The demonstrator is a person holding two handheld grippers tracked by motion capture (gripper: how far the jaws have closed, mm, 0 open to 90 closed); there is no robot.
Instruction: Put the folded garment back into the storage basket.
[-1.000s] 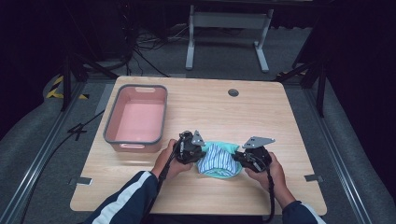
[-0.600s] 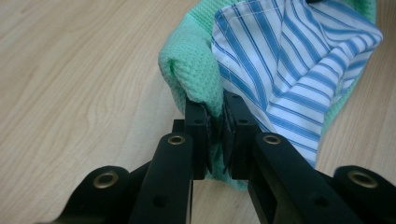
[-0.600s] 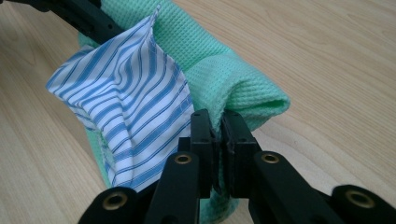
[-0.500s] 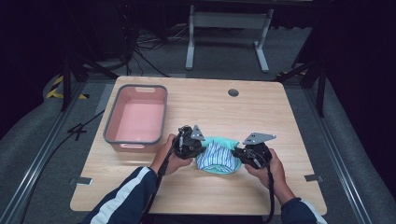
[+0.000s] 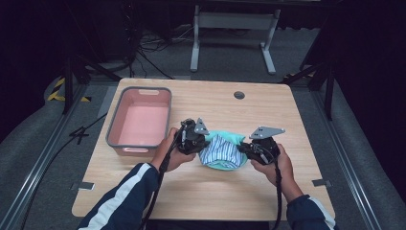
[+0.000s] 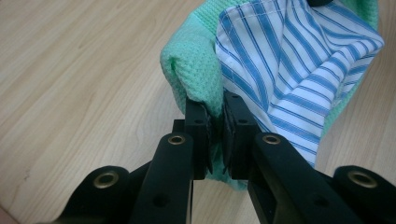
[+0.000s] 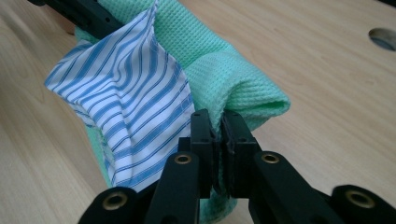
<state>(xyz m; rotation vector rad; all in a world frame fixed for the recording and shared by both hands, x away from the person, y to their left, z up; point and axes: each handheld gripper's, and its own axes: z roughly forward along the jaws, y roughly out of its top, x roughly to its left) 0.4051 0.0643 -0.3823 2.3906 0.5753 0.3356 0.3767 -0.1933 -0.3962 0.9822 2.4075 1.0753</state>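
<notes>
Two grippers share one bundle of cloth [image 5: 223, 152]: the left gripper [image 5: 201, 143] pinches its left end and the right gripper [image 5: 245, 151] its right end, so the fabric hangs slack between them, near the middle of the table [image 5: 287, 115] toward its near edge. Each pair of jaws is clamped tight on a fold of the green waffle-weave cloth [image 6: 194, 65], which wraps a blue-and-white striped fabric [image 6: 289, 70]; holding both ends probably keeps the two layers together as one bundle. A pink bin [image 5: 140, 122] stands by the table's left edge, just beside the left hand, a likely place to drop the bundle.

From the high view come the layout, the bin and both hands. Close up, the gripper views give the weave, the stitched hem of the striped fabric and exactly where the jaws bite the green fold.
</notes>
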